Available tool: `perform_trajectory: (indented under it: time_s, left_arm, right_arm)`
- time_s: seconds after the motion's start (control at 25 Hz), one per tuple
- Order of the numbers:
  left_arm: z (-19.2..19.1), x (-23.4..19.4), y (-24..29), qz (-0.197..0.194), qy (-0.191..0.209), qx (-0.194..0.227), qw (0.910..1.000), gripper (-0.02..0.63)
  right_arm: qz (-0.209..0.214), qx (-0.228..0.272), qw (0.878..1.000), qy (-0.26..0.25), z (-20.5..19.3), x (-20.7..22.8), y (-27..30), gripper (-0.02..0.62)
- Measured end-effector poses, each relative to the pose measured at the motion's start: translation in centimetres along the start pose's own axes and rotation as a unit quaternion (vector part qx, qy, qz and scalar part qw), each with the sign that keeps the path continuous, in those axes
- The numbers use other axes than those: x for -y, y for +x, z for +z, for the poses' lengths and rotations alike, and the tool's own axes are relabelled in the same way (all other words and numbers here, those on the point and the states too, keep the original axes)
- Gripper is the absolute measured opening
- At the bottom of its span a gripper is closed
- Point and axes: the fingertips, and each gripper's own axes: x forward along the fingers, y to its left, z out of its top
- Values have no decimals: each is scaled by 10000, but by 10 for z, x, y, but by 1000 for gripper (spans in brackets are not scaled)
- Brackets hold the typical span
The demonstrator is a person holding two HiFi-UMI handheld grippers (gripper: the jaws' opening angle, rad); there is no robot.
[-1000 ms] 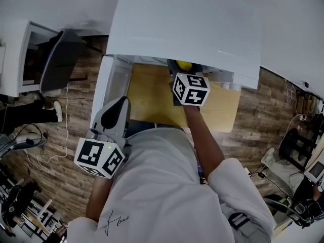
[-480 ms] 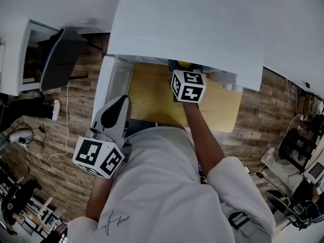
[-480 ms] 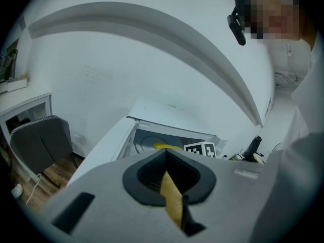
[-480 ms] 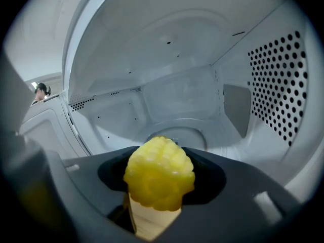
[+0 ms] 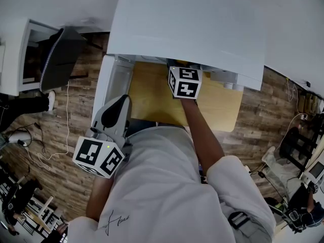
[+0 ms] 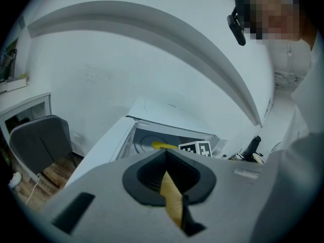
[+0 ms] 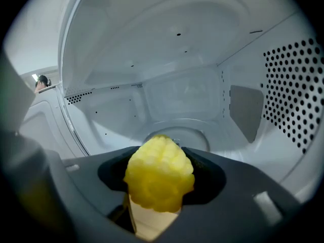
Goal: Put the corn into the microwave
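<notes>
- Corn [image 7: 159, 173] first: the yellow cob sits end-on, clamped between the jaws of the right hand-held gripper [image 7: 159, 189], right at the bottom centre of the right gripper view.
- It is already inside the microwave [image 7: 192, 85]. White cavity walls fill the frame, and the round turntable [image 7: 177, 133] shows just behind the cob.
- Whether the cob touches the cavity floor, I cannot tell.
- A perforated side wall [image 7: 298, 95] runs down the right edge of that view.
- In the head view, the right hand-held gripper's marker cube [image 5: 185, 82] sits at the microwave's mouth, upper centre, over the tan worktop [image 5: 147, 97].
- The microwave door [image 5: 109, 82] stands swung open at centre left.
- The left hand-held gripper [image 5: 109, 118] hangs lower left, well apart from the cavity, jaws drawn together on nothing.
- In the left gripper view, a sliver of yellow shows inside the open microwave, mid-frame.
</notes>
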Motion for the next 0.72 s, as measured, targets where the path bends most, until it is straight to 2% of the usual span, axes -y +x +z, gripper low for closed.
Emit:
perform_trajectory:
  time_s: [0.72]
  left_arm:
    - [2,-1,0,-54,-18,6,10000,-3]
  right_arm:
    - [-252,-102,9988,-407,-3,1,19,261]
